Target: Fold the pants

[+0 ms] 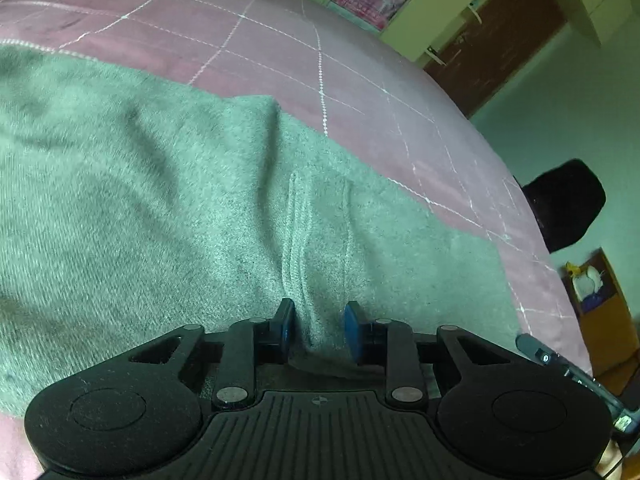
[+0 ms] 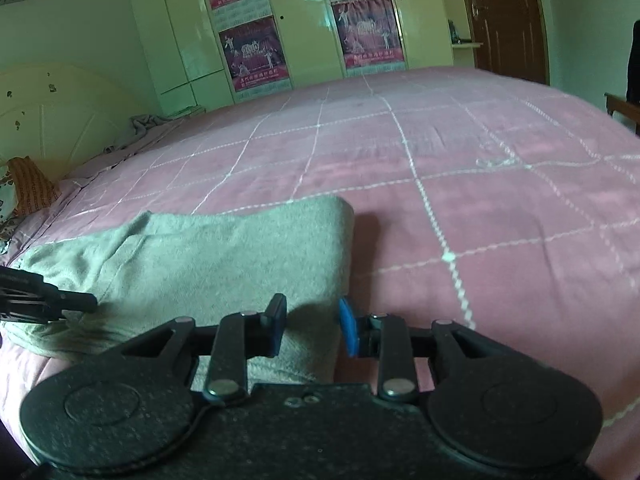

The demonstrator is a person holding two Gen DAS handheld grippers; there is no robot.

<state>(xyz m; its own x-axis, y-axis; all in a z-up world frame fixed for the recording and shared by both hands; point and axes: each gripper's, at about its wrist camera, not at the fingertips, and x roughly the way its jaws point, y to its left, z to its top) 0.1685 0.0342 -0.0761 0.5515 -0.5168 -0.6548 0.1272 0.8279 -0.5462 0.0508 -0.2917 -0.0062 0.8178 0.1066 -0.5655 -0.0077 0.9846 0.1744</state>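
The grey-green pants (image 1: 168,208) lie folded on the pink bed. In the left wrist view my left gripper (image 1: 319,330) has its blue pads on either side of a raised ridge of the pants' cloth, pinching it. In the right wrist view the pants (image 2: 208,256) form a folded stack at the lower left. My right gripper (image 2: 313,326) is open over the stack's right edge, with cloth between the jaws but no grip. The left gripper's black tip (image 2: 52,300) rests on the pants at the far left.
The pink quilted bedspread (image 2: 460,184) with white stitched lines stretches far ahead and right. A headboard (image 2: 52,120) and crumpled cloth stand at the left. Wardrobes with posters (image 2: 256,48) and a brown door (image 2: 504,20) are behind the bed. A black chair (image 1: 568,204) stands beside the bed.
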